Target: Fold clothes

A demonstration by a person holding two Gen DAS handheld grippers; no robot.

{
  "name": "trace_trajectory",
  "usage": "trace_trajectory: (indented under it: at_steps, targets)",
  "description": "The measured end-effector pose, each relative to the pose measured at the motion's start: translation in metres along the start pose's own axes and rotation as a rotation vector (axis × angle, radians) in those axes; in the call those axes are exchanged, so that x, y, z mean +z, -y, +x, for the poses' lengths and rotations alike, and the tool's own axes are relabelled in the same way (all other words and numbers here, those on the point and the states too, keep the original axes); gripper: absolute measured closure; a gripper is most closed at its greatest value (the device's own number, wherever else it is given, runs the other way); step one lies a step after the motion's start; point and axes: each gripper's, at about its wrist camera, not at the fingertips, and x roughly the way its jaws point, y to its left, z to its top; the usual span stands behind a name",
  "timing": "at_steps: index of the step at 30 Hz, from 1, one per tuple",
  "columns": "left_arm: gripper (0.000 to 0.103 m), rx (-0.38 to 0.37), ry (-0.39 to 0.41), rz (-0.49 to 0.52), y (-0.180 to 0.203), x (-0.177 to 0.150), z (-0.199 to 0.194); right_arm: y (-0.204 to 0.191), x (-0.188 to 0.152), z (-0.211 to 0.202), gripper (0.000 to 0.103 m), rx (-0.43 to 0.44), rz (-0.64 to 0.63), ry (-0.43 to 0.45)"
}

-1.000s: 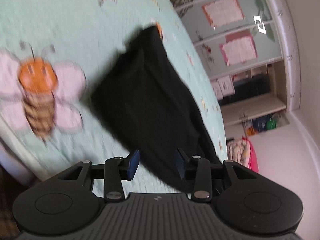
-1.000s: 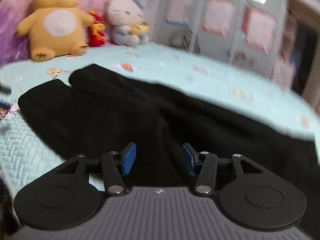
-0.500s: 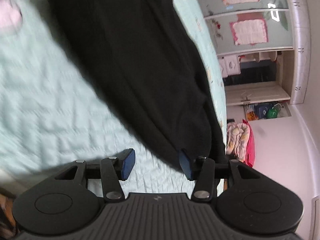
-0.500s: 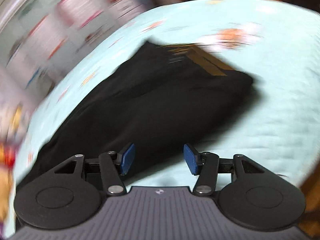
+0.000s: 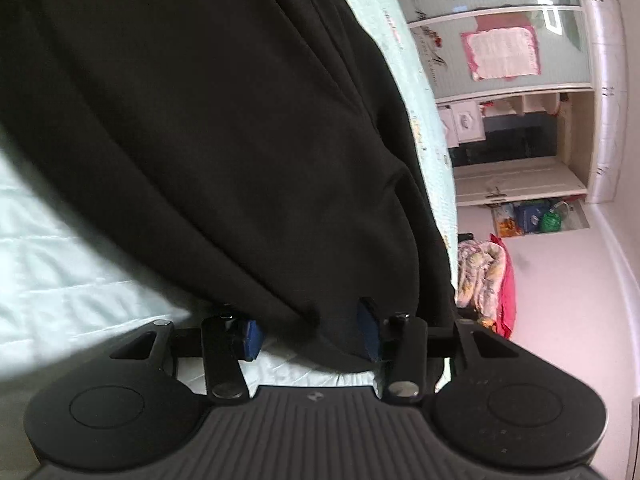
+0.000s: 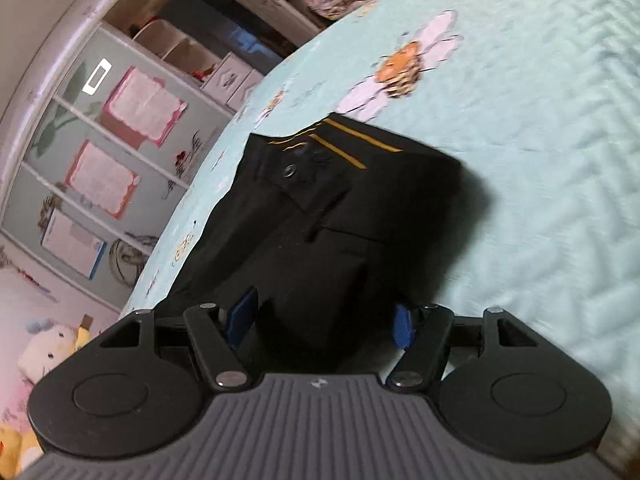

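A pair of black trousers (image 5: 224, 128) lies flat on the pale green quilted bed (image 5: 52, 264). In the right wrist view I see their waistband end (image 6: 344, 184) with a button and thin yellow stripes. My left gripper (image 5: 310, 334) is open, its blue pads on either side of the trousers' near edge, the cloth lying between the jaws. My right gripper (image 6: 322, 322) is open wide, with the black cloth between its blue pads near the waist end.
A cabinet with glass doors and pink papers (image 5: 500, 52) stands past the bed. A pile of bright clothes (image 5: 486, 276) lies on the floor. Plush toys (image 6: 48, 352) sit at the bed's head. A bee print (image 6: 404, 66) marks the quilt.
Both grippers moved in close over the trousers. The left one came down to the near edge; the right one swung round to the waistband end. Both stayed open.
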Motion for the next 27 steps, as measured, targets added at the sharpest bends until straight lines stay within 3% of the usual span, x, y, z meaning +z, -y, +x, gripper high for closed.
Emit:
trace_trajectory:
  at_steps: [2, 3, 6, 9, 12, 14, 16, 19, 22, 27]
  targets:
    - [0.097, 0.009, -0.010, -0.004, 0.002, 0.004, -0.002, -0.010, 0.004, 0.007, 0.044, -0.006, -0.042, -0.019]
    - [0.096, 0.011, 0.000, 0.010, 0.005, 0.005, -0.010, -0.014, 0.009, 0.010, 0.059, -0.016, -0.061, -0.029]
    - [0.098, 0.019, 0.032, 0.053, 0.014, 0.008, -0.036, -0.017, 0.022, 0.008, 0.079, -0.010, -0.064, -0.023]
    - [0.098, 0.027, 0.063, 0.095, 0.023, 0.011, -0.062, -0.028, 0.041, -0.005, 0.088, 0.013, -0.087, 0.002]
    - [0.098, 0.035, 0.095, 0.138, 0.032, 0.014, -0.087, -0.041, 0.065, -0.024, 0.090, 0.063, -0.108, 0.078]
    - [0.095, 0.058, 0.103, 0.157, 0.033, 0.014, -0.101, -0.047, 0.077, -0.028, 0.090, 0.053, -0.142, 0.069]
    - [0.095, 0.112, 0.078, 0.150, 0.020, 0.008, -0.102, -0.047, 0.078, -0.020, 0.090, 0.001, -0.192, 0.024]
    - [0.096, 0.131, 0.011, 0.162, 0.001, 0.000, -0.090, -0.028, 0.070, -0.006, 0.089, -0.071, -0.152, -0.062]
    - [0.098, 0.158, -0.012, 0.204, -0.006, -0.010, -0.084, -0.006, 0.061, -0.010, 0.082, -0.041, -0.077, -0.063]
    - [0.098, 0.109, 0.004, 0.199, -0.012, -0.008, -0.088, -0.008, 0.057, -0.028, 0.070, -0.023, -0.120, -0.045]
